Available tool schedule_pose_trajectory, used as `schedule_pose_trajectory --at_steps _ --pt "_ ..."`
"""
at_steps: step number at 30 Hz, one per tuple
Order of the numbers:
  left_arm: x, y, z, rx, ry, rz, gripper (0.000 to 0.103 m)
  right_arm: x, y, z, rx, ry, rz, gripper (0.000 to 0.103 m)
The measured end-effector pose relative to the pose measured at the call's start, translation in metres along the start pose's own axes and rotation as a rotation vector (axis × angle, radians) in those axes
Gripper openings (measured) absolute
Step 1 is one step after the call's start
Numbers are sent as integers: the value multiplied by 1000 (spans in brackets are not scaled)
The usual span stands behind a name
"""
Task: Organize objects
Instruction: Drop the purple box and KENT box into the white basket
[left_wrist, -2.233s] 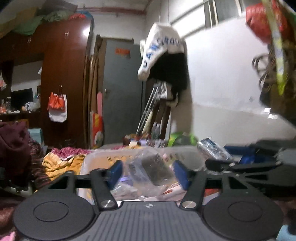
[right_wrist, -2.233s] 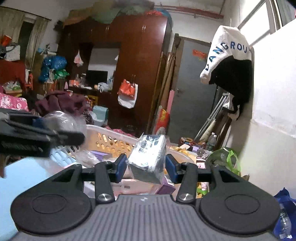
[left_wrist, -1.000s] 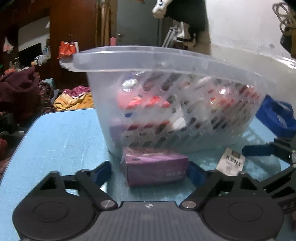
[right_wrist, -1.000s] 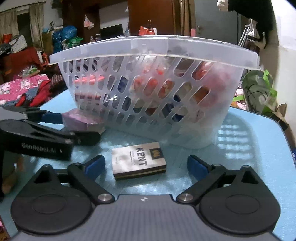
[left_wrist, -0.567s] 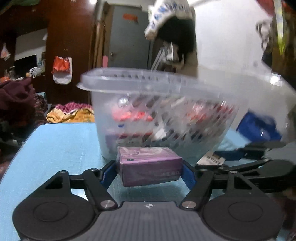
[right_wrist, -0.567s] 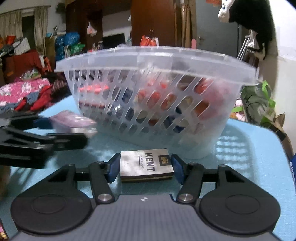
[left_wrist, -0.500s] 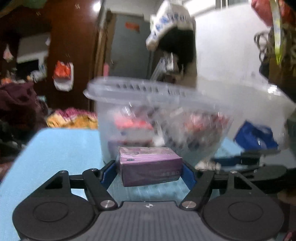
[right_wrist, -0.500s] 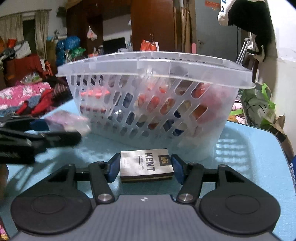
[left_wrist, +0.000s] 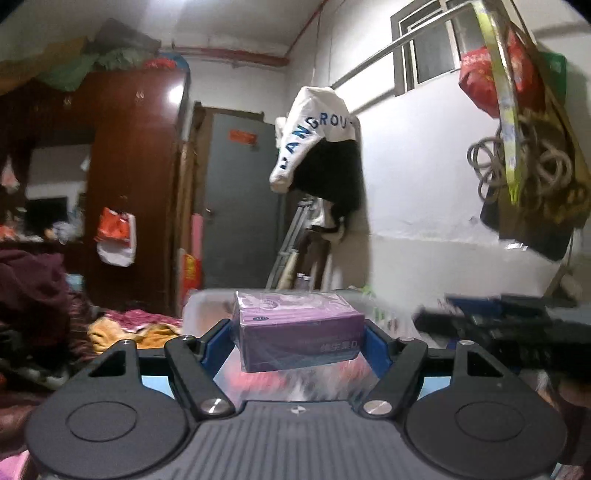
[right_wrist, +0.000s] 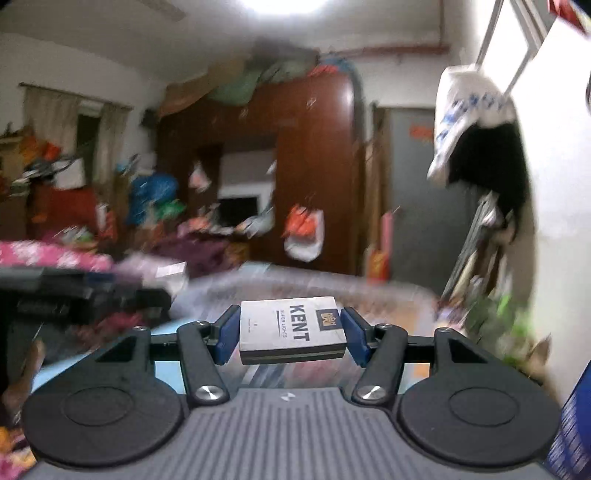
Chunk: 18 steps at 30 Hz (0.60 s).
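The left gripper (left_wrist: 297, 338) pinches a light, shiny-wrapped purple box (left_wrist: 297, 338) by its short ends above the basket (left_wrist: 207, 306), and the right gripper (right_wrist: 291, 334) pinches a light, easily crushed KENT cigarette pack (right_wrist: 291, 334) the same way.

Both grippers' fingers (left_wrist: 218, 341) clamped, loaded

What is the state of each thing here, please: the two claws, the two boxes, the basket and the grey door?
Left claw: shut on the purple box.
Purple box: gripped by both ends, lifted, level.
Right claw: shut on the KENT pack.
KENT pack: gripped by both ends, lifted, closed.
Plastic basket: below the claws, blurred; contents unclear.
Grey door: closed.
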<state>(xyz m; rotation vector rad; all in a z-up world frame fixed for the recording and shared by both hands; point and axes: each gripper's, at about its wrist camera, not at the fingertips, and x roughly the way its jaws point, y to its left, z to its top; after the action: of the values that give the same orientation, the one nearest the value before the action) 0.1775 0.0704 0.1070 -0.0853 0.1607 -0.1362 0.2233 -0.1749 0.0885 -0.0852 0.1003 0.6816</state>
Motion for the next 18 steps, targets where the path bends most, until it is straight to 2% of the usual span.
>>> schedule_pose_trajectory --at_steps 2,5,7,8,9,10,11,12,14,18 --pt "24 8 22 -31 38 -13 76 24 -9 26 0 -15 -14 61" --pt "63 17 37 -53 96 36 76 67 -19 40 31 57 -20 62" --pt "85 20 37 -37 131 37 77 91 -19 39 7 98 -7 62" --pt "96 21 36 -30 154 39 78 99 -18 36 -8 106 -7 66" --pt "105 24 34 -35 167 41 83 104 -17 33 -29 107 -10 84" --pt "108 27 31 -49 168 45 90 109 -16 30 -45 118 -37 88" --pt "113 30 30 -62 166 50 95 114 -16 27 -54 119 -74 97" --pt "113 34 28 -66 168 51 101 105 -21 22 -47 112 -82 102" --pt "111 36 26 -51 170 53 101 102 -29 20 5 106 -58 103" --pt "95 33 25 -23 102 93 101 85 -40 22 83 89 -28 103"
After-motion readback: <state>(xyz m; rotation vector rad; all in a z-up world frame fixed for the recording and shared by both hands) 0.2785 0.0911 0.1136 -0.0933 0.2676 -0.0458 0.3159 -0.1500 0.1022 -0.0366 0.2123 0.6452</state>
